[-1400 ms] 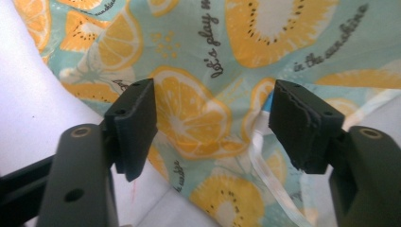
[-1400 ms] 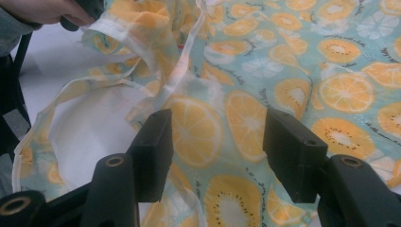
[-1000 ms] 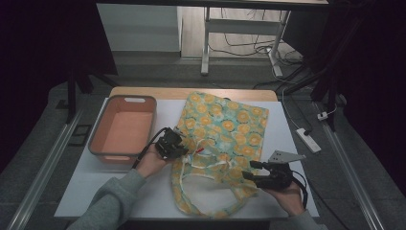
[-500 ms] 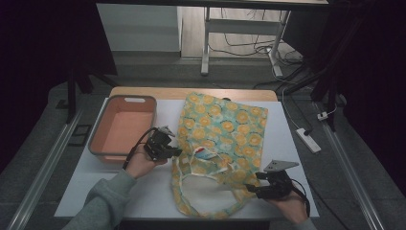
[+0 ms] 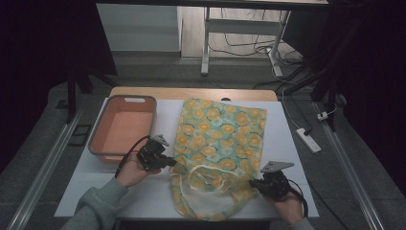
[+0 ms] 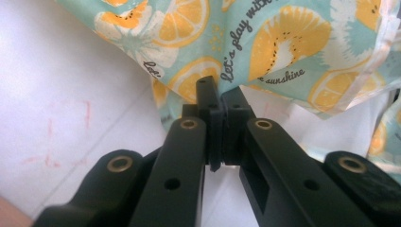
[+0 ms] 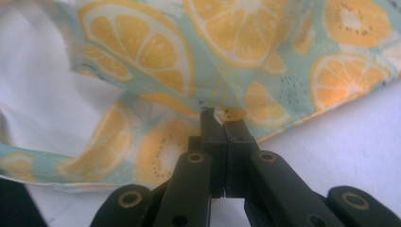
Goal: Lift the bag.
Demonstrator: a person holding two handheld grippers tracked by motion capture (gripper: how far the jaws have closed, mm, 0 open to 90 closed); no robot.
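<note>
Item: fabric tote bag (image 5: 218,143), teal with orange-slice print, lying flat on the white table (image 5: 287,158), its mouth and looped handles (image 5: 203,184) toward the person. It sits right of the tray and between the two hands.

Left gripper (image 5: 168,162): jaws pressed fully together at the bag's left mouth edge. The left gripper view shows the tips (image 6: 218,97) meeting at the printed hem, apparently pinching a fold of it. A second ago this gripper sat closer over the bag; it now lies further left, with the hem drawn out toward it.

Right gripper (image 5: 253,182): jaws have just snapped closed from wide open. The right gripper view shows the tips (image 7: 220,120) together on the cloth at the bag's right mouth corner, so the fabric looks caught.

Judgement: both sides of the opening now appear held, so the bag is ready to be pulled open or lifted.

Surroundings: orange tray (image 5: 123,132) with grey rim, empty, to the left; power strip (image 5: 309,140) on the floor at right.
</note>
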